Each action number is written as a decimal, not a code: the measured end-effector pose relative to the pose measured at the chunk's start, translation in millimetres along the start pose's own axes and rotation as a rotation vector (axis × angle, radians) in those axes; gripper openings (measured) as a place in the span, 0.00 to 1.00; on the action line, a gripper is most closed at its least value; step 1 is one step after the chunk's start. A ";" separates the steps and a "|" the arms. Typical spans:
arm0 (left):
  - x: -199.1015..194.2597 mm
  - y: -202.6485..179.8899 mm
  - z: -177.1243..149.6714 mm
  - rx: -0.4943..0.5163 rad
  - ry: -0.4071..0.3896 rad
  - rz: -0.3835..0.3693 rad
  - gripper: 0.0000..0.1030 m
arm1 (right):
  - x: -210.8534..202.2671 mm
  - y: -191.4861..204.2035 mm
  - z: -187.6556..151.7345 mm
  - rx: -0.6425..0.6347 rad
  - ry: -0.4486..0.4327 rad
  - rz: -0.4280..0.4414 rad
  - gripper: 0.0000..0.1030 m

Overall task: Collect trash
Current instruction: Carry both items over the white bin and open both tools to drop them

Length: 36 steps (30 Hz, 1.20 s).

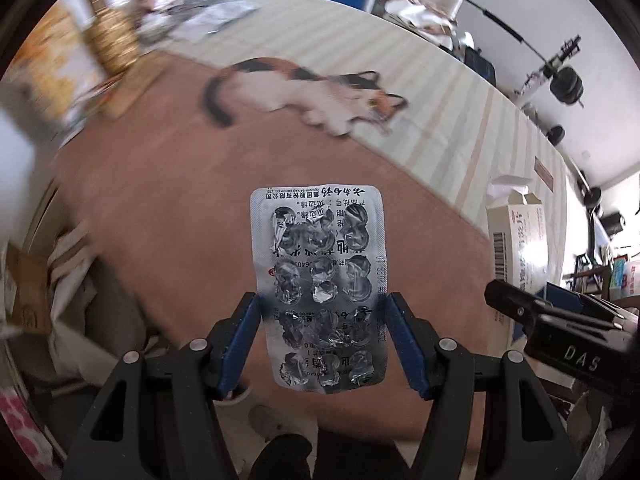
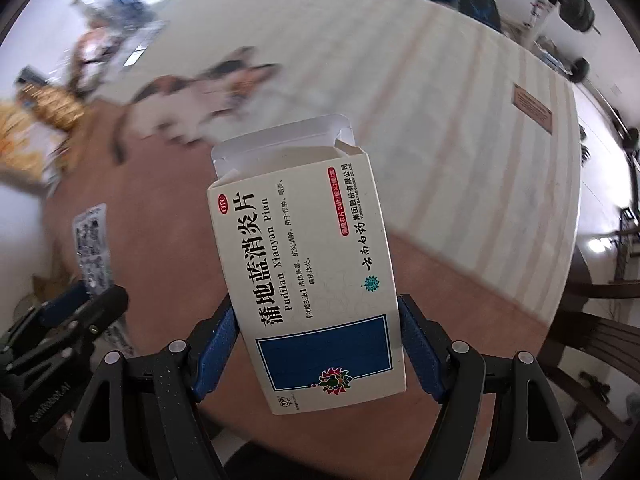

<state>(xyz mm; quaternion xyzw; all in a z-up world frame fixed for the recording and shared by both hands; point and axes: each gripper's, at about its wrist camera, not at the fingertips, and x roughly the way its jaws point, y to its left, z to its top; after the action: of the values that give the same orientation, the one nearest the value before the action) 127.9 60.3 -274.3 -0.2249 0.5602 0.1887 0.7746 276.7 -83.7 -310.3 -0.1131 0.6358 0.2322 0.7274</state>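
Two pieces of trash are already picked up, both held above the table (image 1: 180,184): the left tongs (image 1: 322,304) pinch an emptied blister pack (image 1: 320,264) by its edges, the right tongs (image 2: 318,312) clamp the opened medicine box (image 2: 308,264). I see no bin, so dropping them off looks still to come.

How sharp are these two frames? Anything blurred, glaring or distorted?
Left wrist view: the blister pack in the left gripper is sharp, its foil glinting; the cat picture and the left edge are motion-smeared. Right wrist view: the medicine box in the right gripper reads clearly, the background is streaked. Both show fisheye bending and dark corners.
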 end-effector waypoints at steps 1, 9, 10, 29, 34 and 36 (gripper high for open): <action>-3.4 10.5 -12.4 -0.012 -0.004 0.001 0.60 | -0.7 13.3 -15.0 -0.009 -0.004 0.016 0.76; -24.4 178.5 -166.3 -0.257 0.076 0.036 0.60 | 1.2 155.3 -158.4 -0.145 0.076 0.124 0.76; -18.4 193.5 -178.9 -0.278 0.097 0.047 0.60 | 11.4 171.3 -175.4 -0.171 0.099 0.127 0.76; 337.4 383.7 -271.2 -0.615 0.345 -0.085 0.65 | 393.4 271.9 -283.9 -0.361 0.402 0.030 0.76; 380.3 402.9 -282.0 -0.643 0.362 -0.081 0.95 | 471.6 270.7 -284.7 -0.360 0.442 0.064 0.77; 379.4 408.0 -285.8 -0.651 0.359 -0.058 0.95 | 486.9 271.7 -287.0 -0.360 0.460 0.093 0.77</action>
<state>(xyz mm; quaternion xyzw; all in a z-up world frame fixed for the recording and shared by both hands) -203.6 253.3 -769.1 -0.5048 0.5913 0.2925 0.5567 -63.7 114.2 -798.3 -0.2609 0.7371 0.3426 0.5208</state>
